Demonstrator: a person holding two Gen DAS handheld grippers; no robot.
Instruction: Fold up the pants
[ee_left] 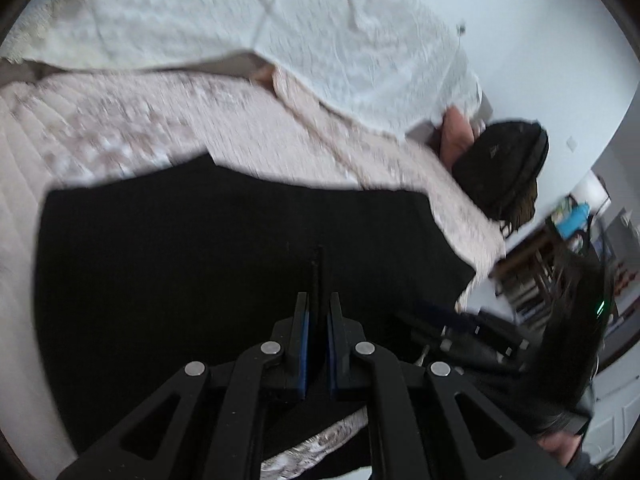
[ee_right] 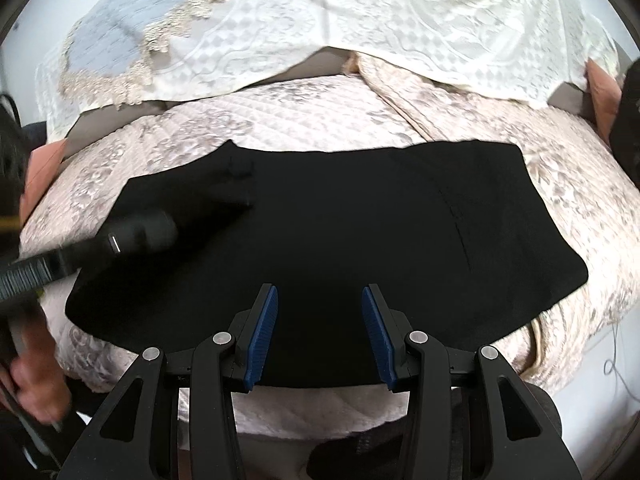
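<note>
Black pants [ee_right: 340,232] lie flat and folded on a pink quilted bedspread [ee_right: 304,116]; their near edge reaches the front of the bed. My right gripper [ee_right: 320,312] hovers open over that near edge, with nothing between its blue pads [ee_right: 264,320]. My left gripper [ee_left: 318,300] is shut above the pants [ee_left: 200,248]. A thin dark ridge shows in the slit between its fingers, and I cannot tell whether it is cloth. In the right wrist view the left gripper [ee_right: 240,196] is a blur over the left part of the pants.
A white lace cover [ee_right: 320,20] lies across the back of the bed. A black bag [ee_left: 500,168] rests at the bed's right end, with a wooden shelf [ee_left: 552,248] beyond. A person's hand [ee_right: 36,380] holds the left tool at the bed's left.
</note>
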